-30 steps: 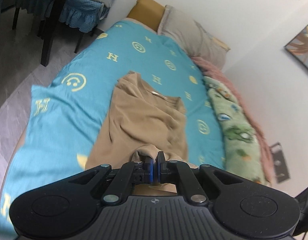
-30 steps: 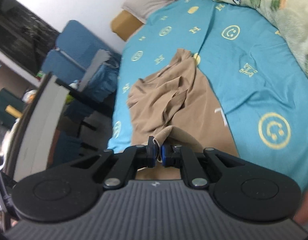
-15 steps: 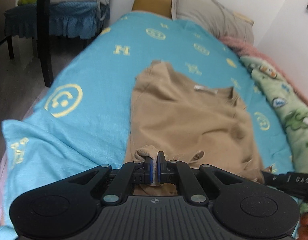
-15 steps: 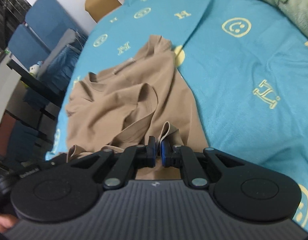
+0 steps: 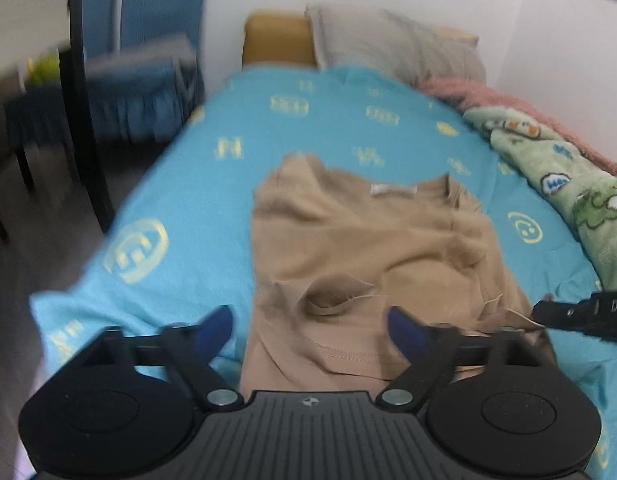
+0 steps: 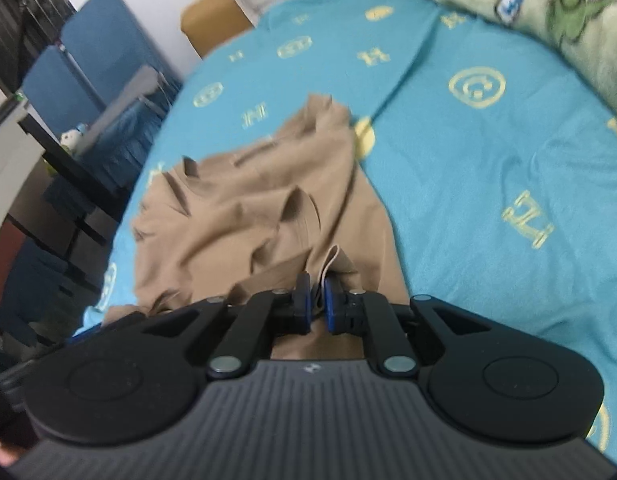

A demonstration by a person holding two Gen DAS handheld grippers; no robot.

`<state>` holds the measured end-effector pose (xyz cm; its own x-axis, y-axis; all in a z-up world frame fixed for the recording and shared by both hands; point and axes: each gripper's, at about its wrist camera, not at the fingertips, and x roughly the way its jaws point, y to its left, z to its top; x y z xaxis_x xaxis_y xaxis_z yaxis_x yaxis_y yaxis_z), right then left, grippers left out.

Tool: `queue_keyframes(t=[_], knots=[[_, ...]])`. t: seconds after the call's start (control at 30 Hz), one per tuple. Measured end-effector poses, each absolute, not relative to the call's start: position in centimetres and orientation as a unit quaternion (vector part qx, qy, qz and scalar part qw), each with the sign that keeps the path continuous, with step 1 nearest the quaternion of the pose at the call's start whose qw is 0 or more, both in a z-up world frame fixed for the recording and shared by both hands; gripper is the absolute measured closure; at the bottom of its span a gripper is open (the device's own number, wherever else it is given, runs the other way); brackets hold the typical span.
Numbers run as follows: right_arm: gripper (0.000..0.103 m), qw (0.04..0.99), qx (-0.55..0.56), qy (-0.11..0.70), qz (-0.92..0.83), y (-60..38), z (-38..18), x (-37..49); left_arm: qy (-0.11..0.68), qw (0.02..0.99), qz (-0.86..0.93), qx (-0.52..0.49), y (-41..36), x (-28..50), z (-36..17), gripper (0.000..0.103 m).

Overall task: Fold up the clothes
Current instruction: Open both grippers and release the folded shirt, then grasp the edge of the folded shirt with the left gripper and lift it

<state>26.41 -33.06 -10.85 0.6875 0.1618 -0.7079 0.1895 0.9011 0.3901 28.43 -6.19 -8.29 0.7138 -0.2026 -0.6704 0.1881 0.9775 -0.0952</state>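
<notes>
A tan T-shirt lies crumpled on the turquoise bed sheet, collar and white label at the far end. My left gripper hangs over the shirt's near hem with its jaws opening wide. The blue pads touch no cloth, and the hem lies loose between them. In the right wrist view my right gripper is shut on a pinched fold of the T-shirt at its near edge. The right gripper's tip also shows at the right of the left wrist view, at the shirt's corner.
A green patterned blanket and a pink one run along the wall side of the bed. A grey pillow lies at the head. Blue chairs and a dark table leg stand on the floor to the left.
The left gripper has opened and let go of the shirt's hem. Both grippers came down toward the bed, and the shirt now lies spread flatter. The right gripper keeps its hold.
</notes>
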Motion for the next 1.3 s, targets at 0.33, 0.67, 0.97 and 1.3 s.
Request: queue_keyframes(t=[0.33,0.67,0.97,1.3], knots=[[0.017,0.938,0.161,0.308,0.015,-31.1,-4.5,18.9,0.293,0.945,-0.139,0.028,-5.5,20.6,-1.8,0.0],[0.017,0.963,0.122,0.238,0.036,-28.7,-1.6,10.4,0.258,0.957,-0.131,0.01,-3.5,12.3,-0.1,0.0],[0.017,0.967,0.098,0.232,0.02,-27.4,-2.9,9.6,0.238,0.961,-0.138,0.007,-3.4,10.9,-1.7,0.0],[0.017,0.969,0.108,0.221,0.017,-27.2,-3.0,10.1,0.29,0.952,-0.1,-0.016,-2.1,13.0,-4.1,0.0]])
